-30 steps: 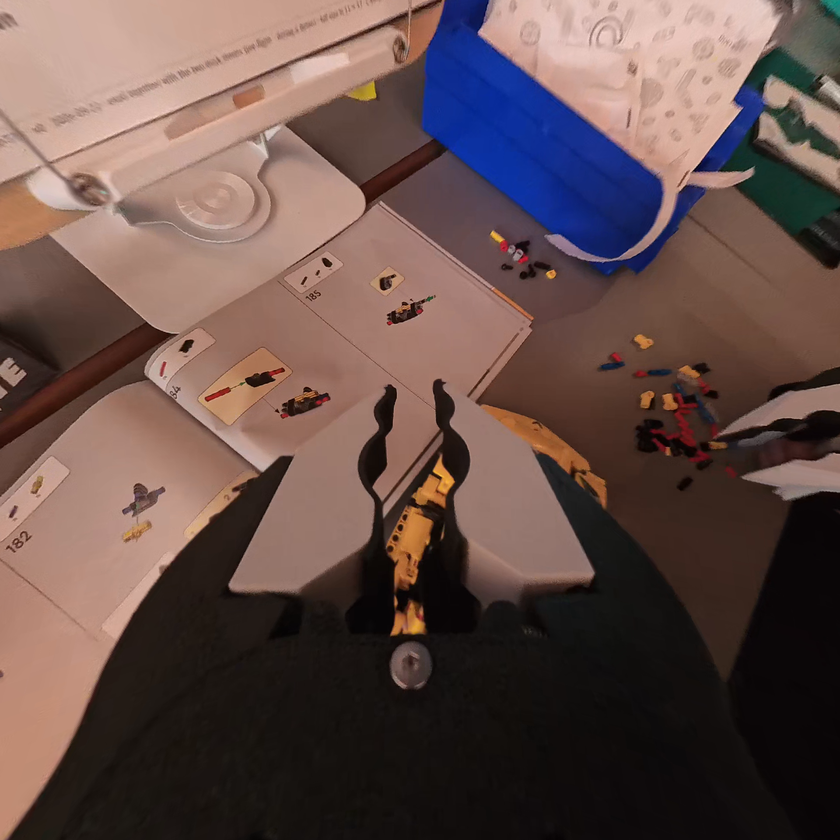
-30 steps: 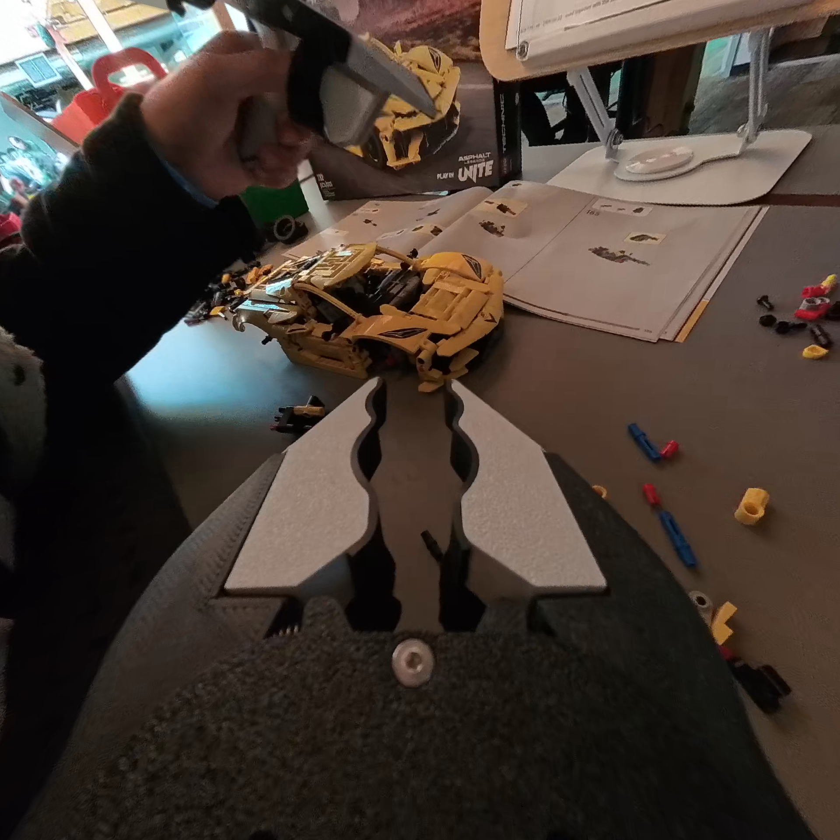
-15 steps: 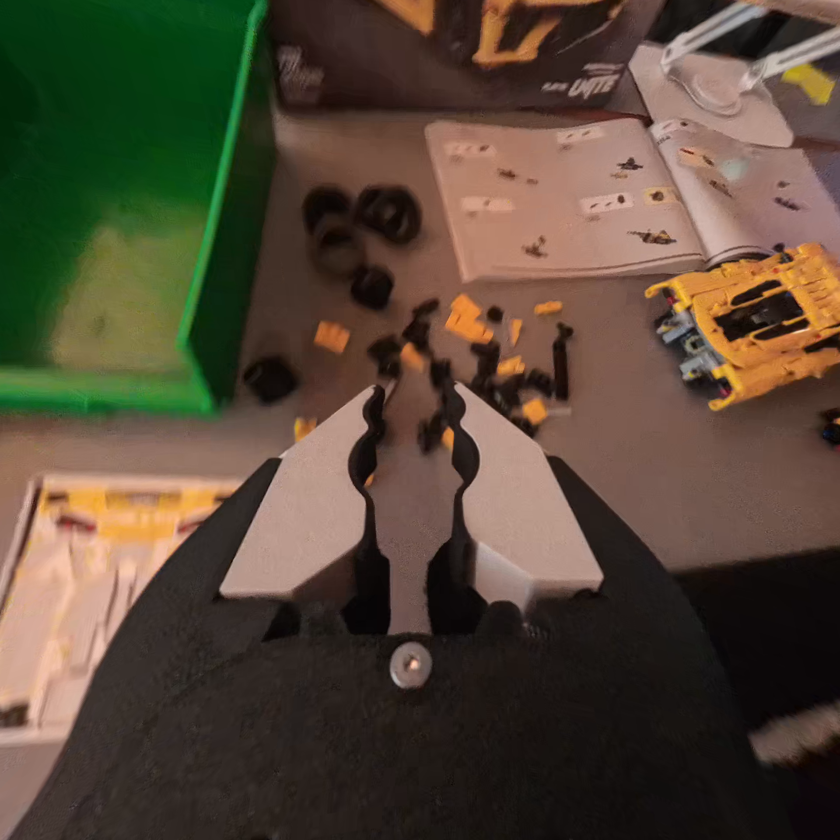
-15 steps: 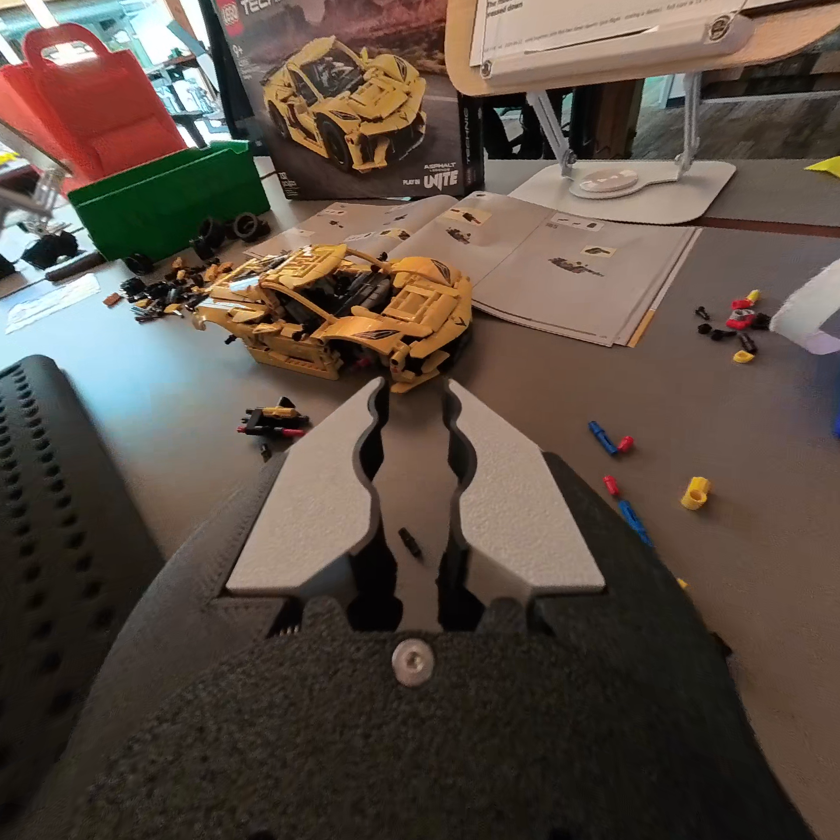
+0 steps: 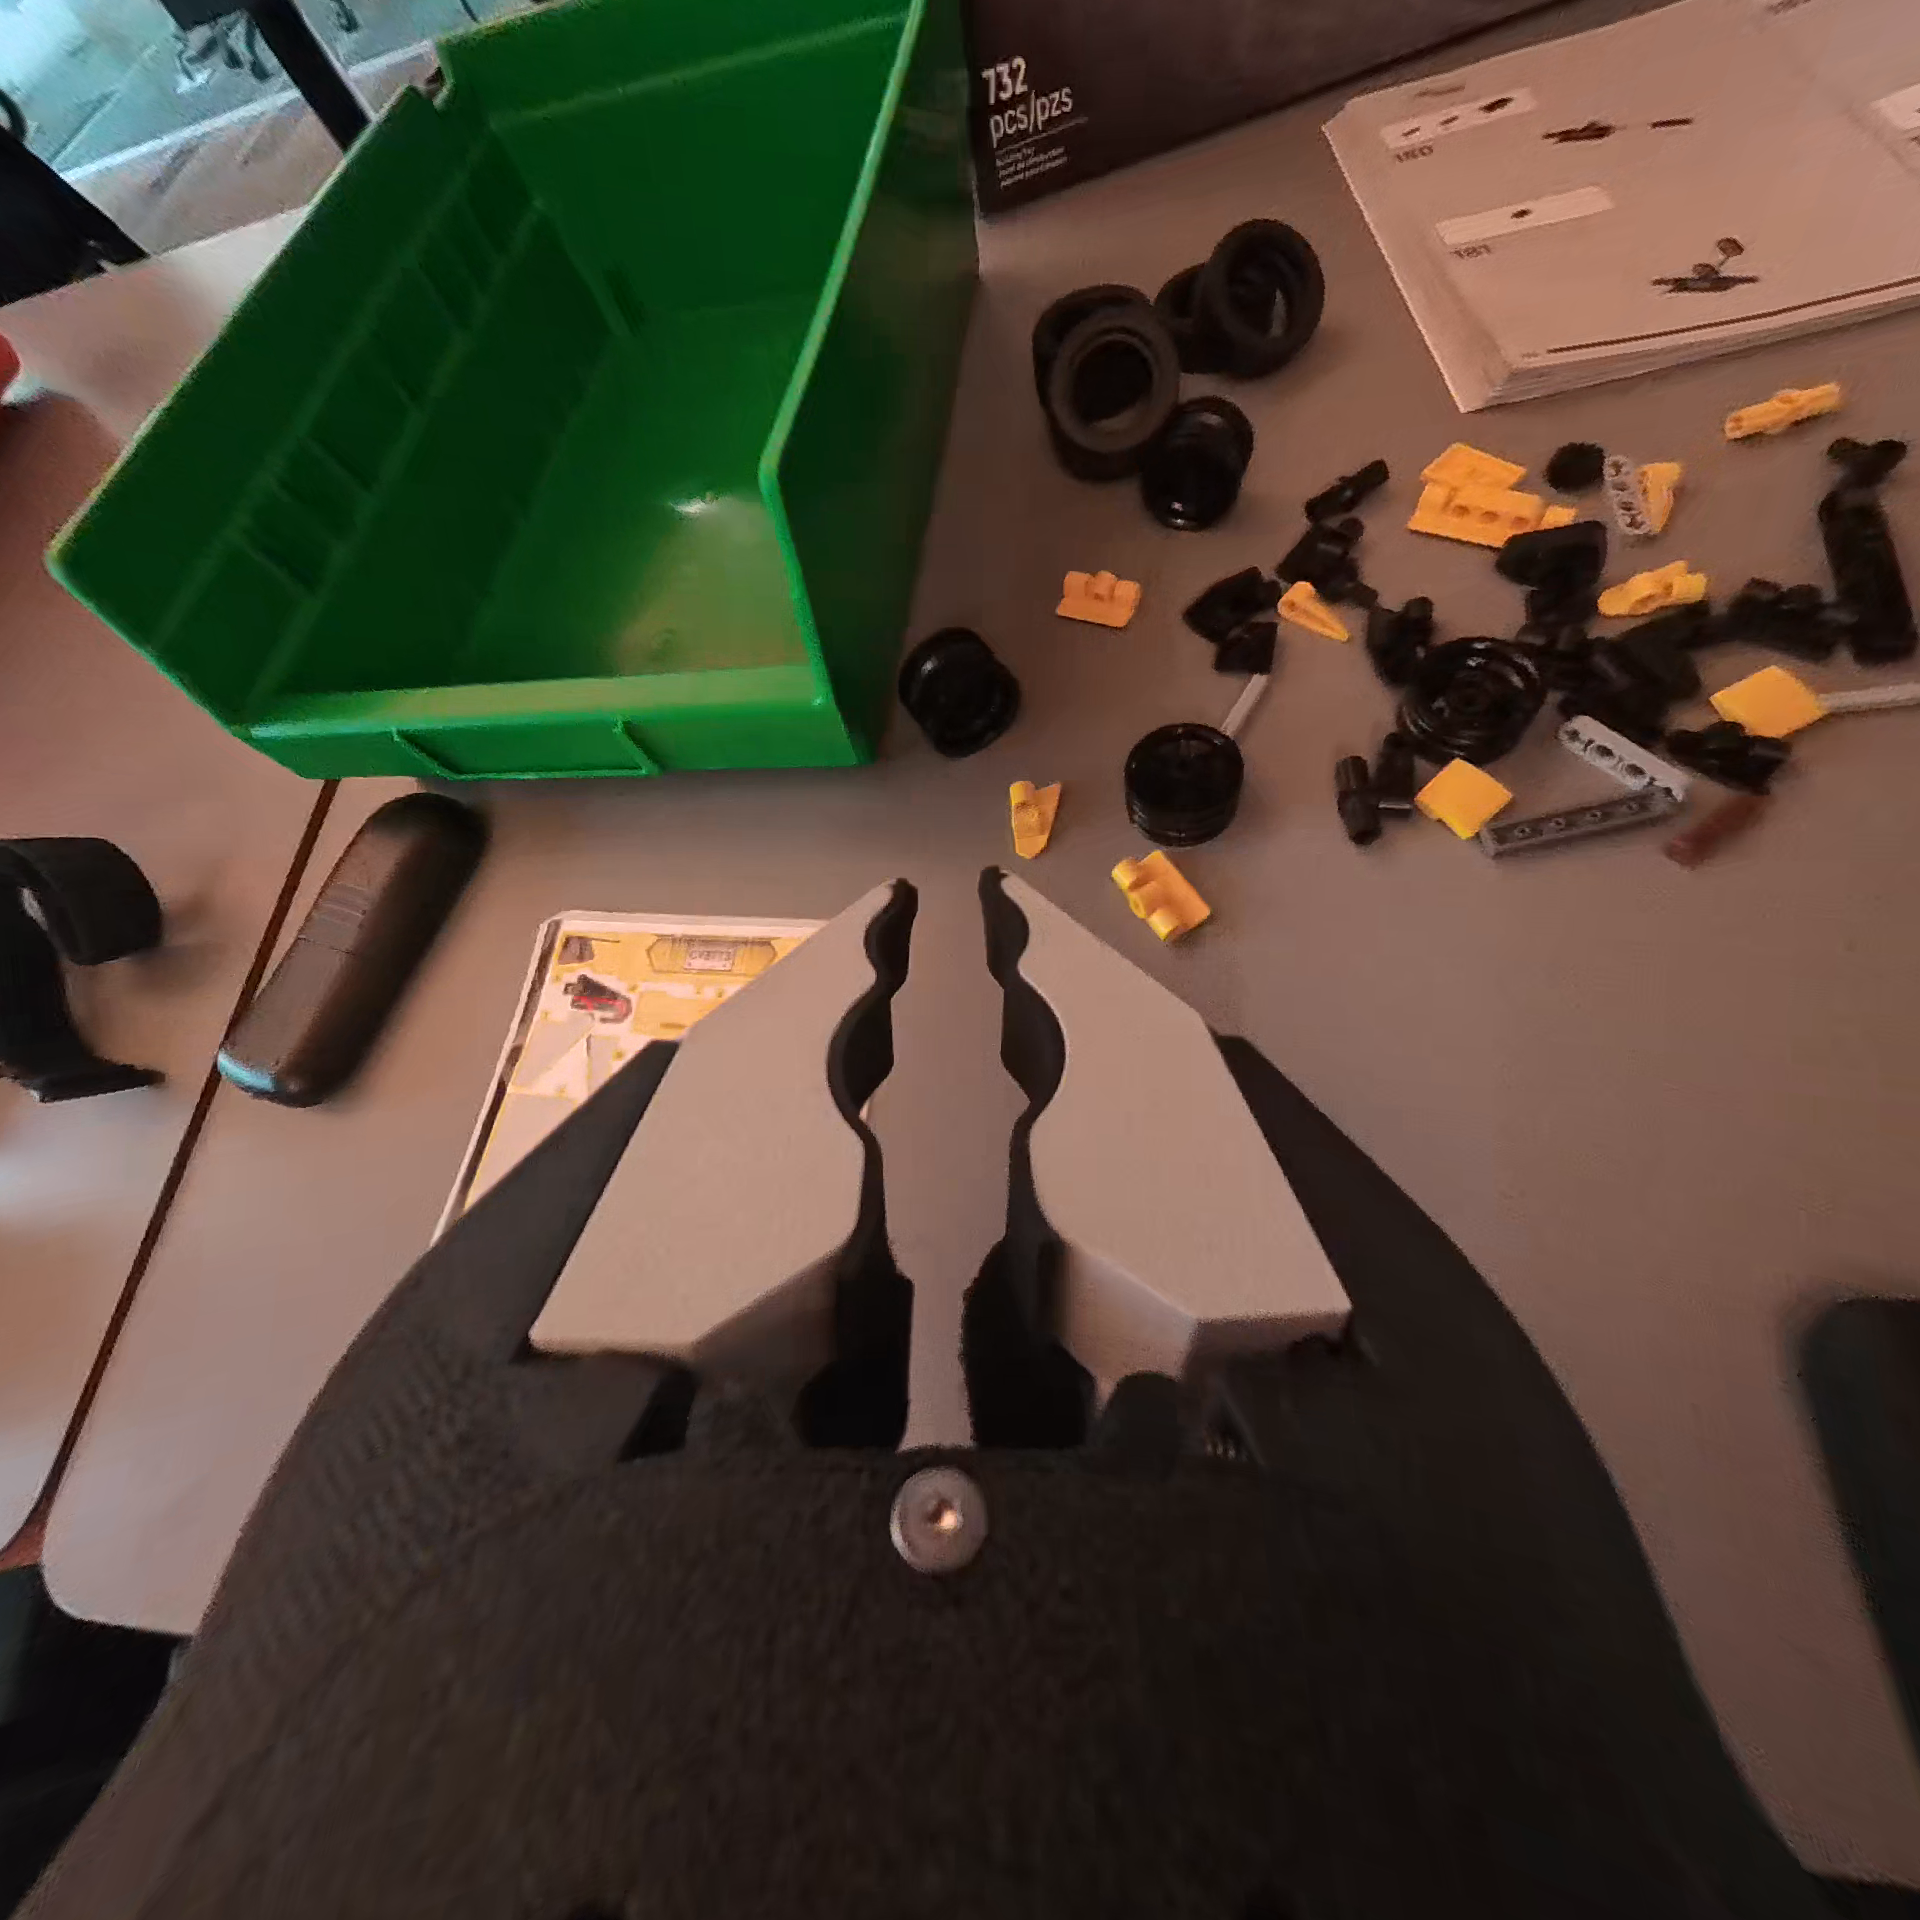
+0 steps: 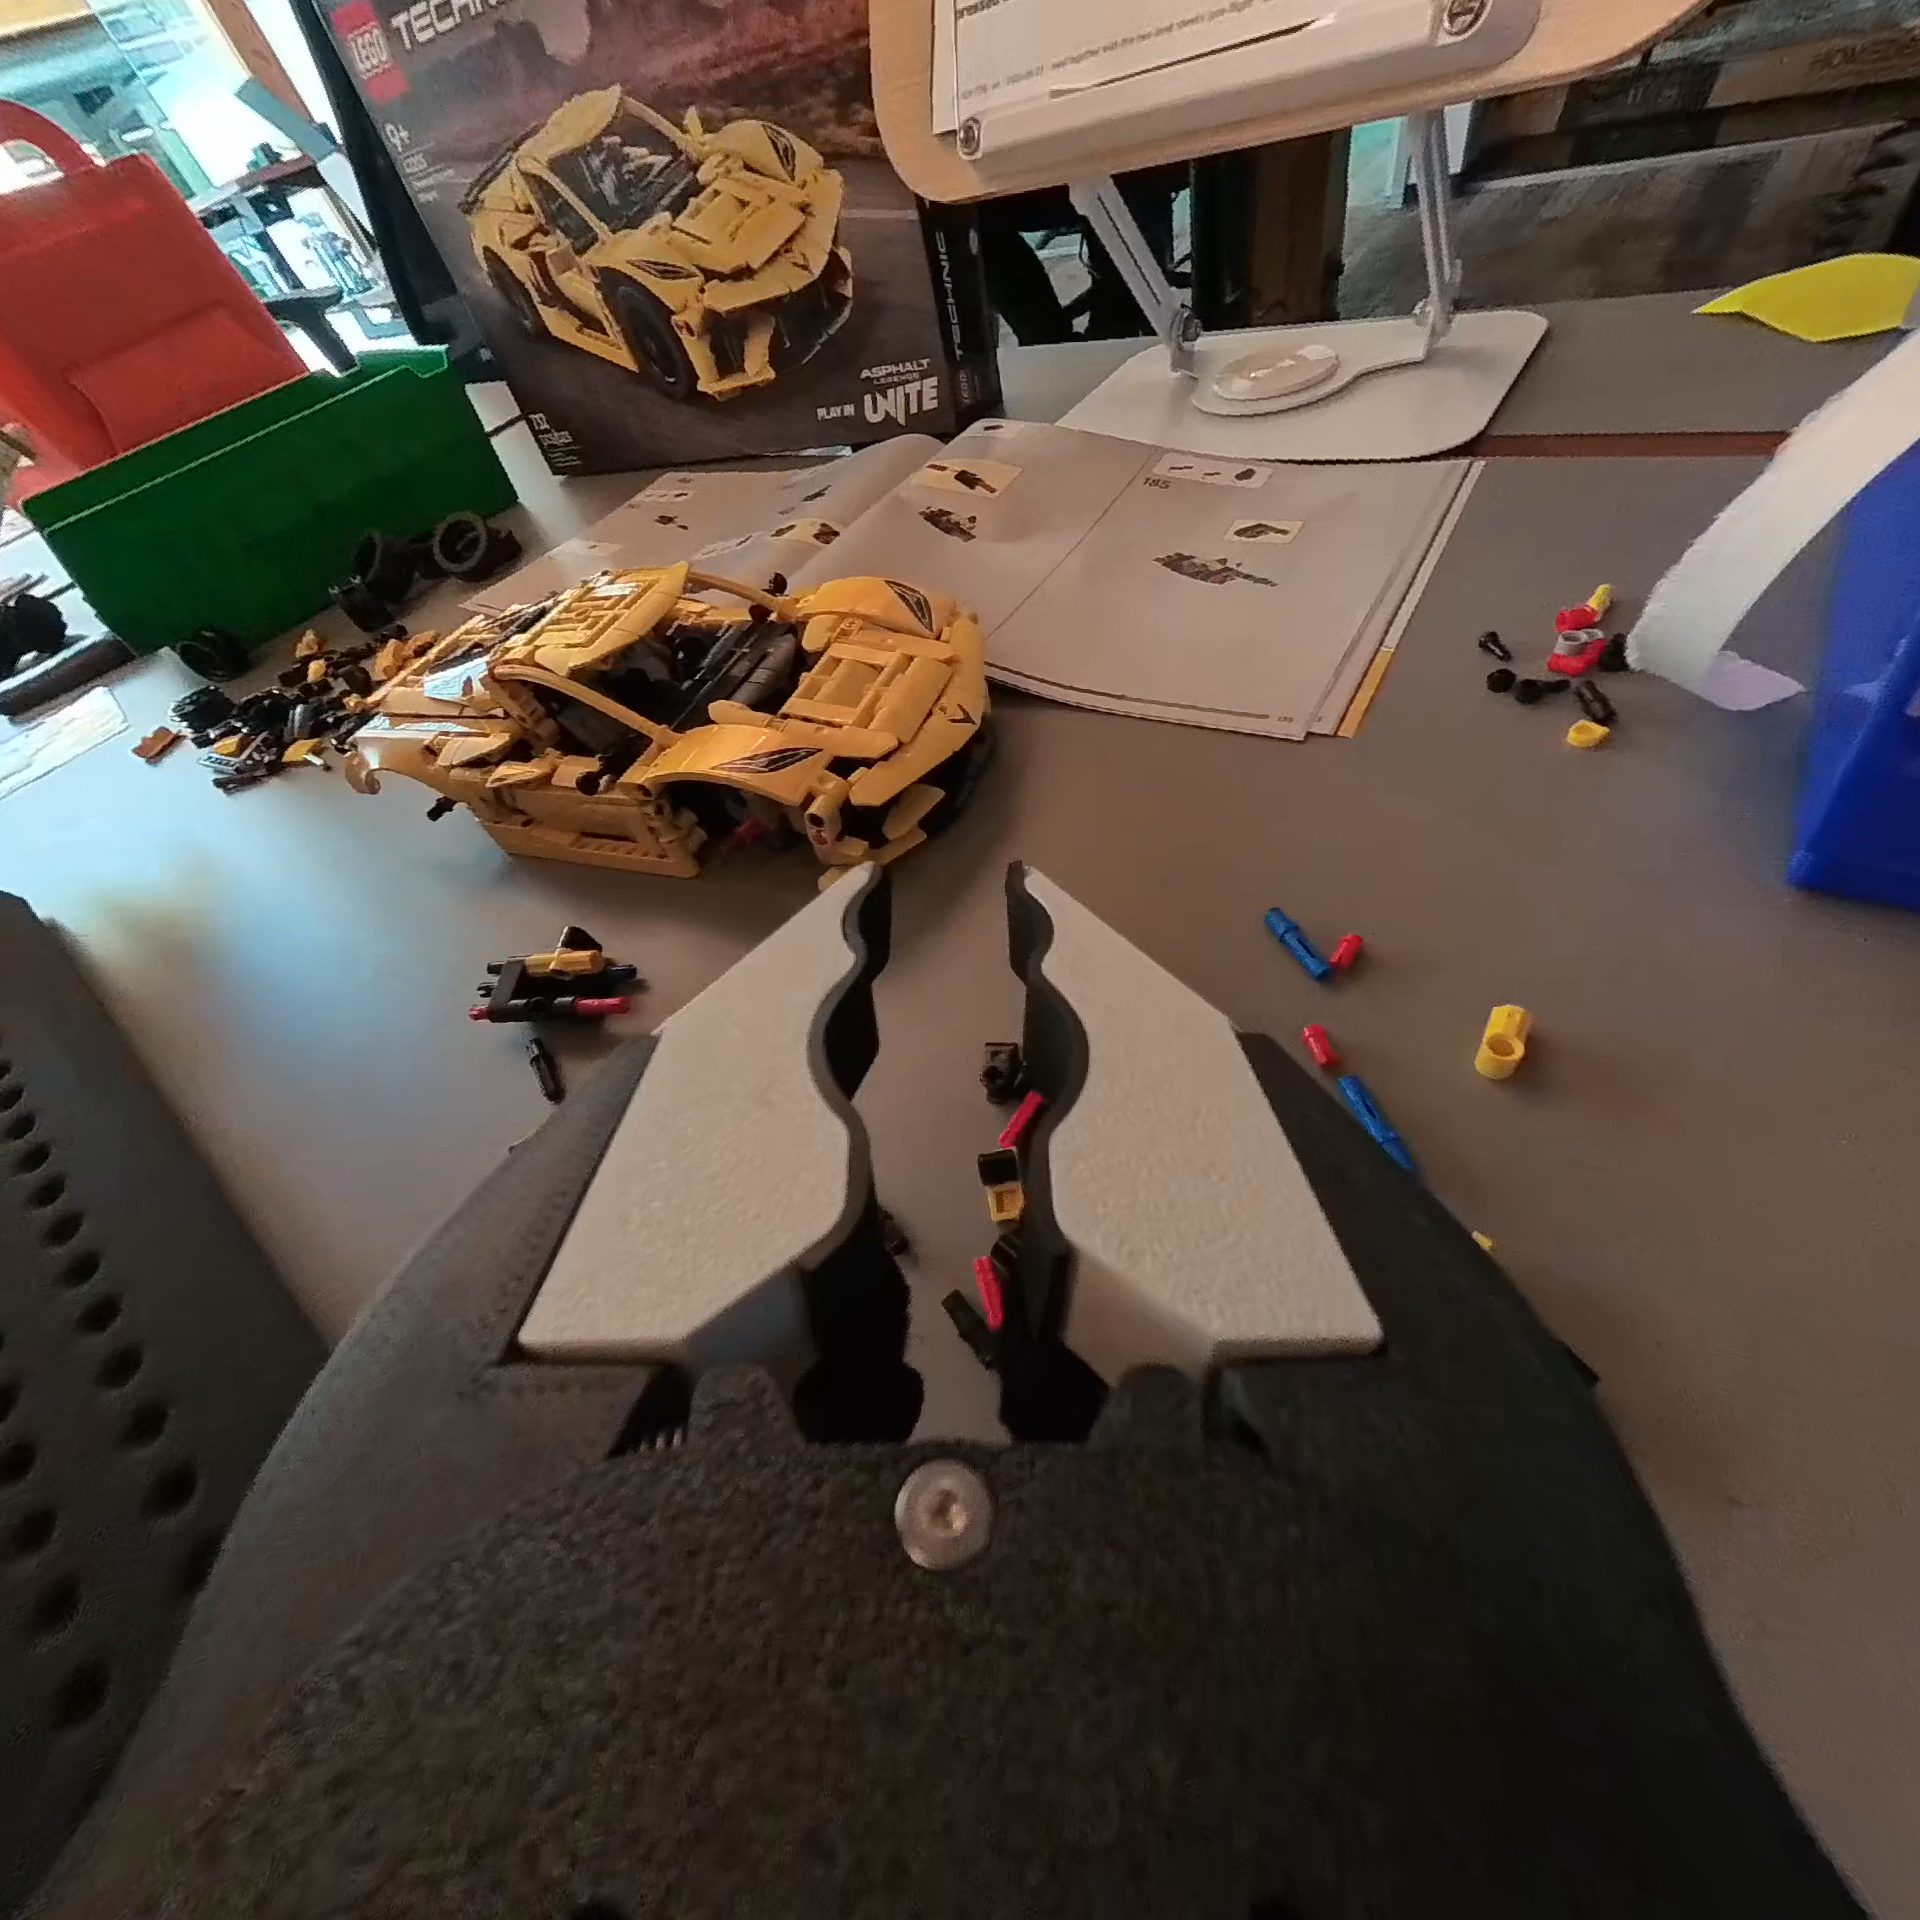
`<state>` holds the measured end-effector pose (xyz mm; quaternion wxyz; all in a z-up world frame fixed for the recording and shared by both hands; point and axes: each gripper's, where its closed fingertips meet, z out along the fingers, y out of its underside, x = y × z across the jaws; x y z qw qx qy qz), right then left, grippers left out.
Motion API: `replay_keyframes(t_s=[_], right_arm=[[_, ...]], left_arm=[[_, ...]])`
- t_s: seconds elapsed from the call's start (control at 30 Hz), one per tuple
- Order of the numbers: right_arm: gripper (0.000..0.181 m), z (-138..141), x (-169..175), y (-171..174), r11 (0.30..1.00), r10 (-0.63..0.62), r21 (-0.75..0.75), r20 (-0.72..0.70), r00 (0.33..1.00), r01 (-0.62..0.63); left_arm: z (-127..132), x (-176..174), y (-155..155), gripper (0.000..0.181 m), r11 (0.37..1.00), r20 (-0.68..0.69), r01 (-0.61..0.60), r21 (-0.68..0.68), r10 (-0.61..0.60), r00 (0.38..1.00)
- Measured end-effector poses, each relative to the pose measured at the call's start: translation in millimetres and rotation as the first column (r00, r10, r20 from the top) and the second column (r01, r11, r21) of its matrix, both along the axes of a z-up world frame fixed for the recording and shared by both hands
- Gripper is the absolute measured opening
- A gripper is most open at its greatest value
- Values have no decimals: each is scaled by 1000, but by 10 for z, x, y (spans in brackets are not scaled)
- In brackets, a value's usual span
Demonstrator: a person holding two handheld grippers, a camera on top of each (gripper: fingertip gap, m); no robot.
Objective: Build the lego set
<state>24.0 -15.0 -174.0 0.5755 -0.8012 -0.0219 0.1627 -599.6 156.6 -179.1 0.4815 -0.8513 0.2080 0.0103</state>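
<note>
The part-built yellow lego car [image 6: 707,717] stands on the grey table ahead of my right gripper [image 6: 945,878], which is open and empty, a little short of the car. Small red, black and yellow pins [image 6: 1003,1143] lie on the table under its fingers. A small black, red and yellow sub-assembly [image 6: 551,977] lies to its left. My left gripper [image 5: 945,888] is open by a narrow gap and empty, above the table just short of the loose yellow and black pieces [image 5: 1507,644]. Black tyres [image 5: 1174,343] and wheel hubs [image 5: 1184,779] lie nearby.
An empty green bin [image 5: 520,416] stands to the left, with a black case [image 5: 353,945] and a sticker sheet [image 5: 623,997] in front of it. The open instruction booklet [image 6: 1143,582], the set's box [image 6: 675,208], a white stand [image 6: 1299,384] and a blue bin [image 6: 1860,748] surround the car. Across from one pair of fingers to the other is roughly 65 cm. About 20 cm separates my left fingertips from the black case [image 5: 353,945].
My left gripper swung left from above the booklet and car to the loose pieces by the green bin. The hand holding it left the right wrist view. My right gripper drew back slightly.
</note>
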Motion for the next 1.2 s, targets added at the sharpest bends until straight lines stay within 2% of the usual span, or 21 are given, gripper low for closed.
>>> replay_keyframes(t_s=[0.03, 0.17, 0.23, 0.7, 0.87, 0.93, 1.0, 1.07, 1.13, 1.2], right_arm=[[21, -9, 7, 2, 1000, -5, -3, 3, 1000, 5], [21, -62, 7, 14, 1000, -6, -30, 10, 1000, 6], [21, -80, 6, 17, 999, -6, -37, 16, 1000, 7], [21, -104, -18, 19, 999, 11, -50, 3, 1000, -11], [21, -109, -27, 22, 998, 16, -54, 6, 1000, -16], [21, -106, -32, 22, 999, 18, -52, 6, 1000, -17], [21, -100, -33, 18, 999, 19, -50, 4, 1000, -19], [21, -85, -28, 8, 999, 17, -43, 2, 1000, -17], [21, -60, -17, -2, 999, 10, -30, -2, 1000, -10], [21, -39, -8, -7, 1000, 8, -20, -14, 1000, -8]], left_arm=[[-12, 43, -1, 12, 1000, 13, -2, -20, 2, 1000], [-38, 419, -90, 14, 984, 213, 141, -106, -116, 970], [-35, 465, -99, 15, 980, 247, 163, -111, -132, 960], [-98, 722, -126, 22, 961, 262, 237, -140, -194, 945], [-41, 998, 11, 24, 948, 292, 296, -115, -253, 922], [-48, 1246, 124, 28, 929, 330, 347, -124, -292, 898], [-141, 1541, 206, 30, 896, 340, 411, -166, -339, 877], [-305, 1739, 288, 33, 877, 279, 435, -206, -373, 885], [-451, 1802, 405, 36, 885, 190, 408, -222, -371, 909], [-536, 1848, 461, 37, 884, 164, 400, -244, -369, 915]])
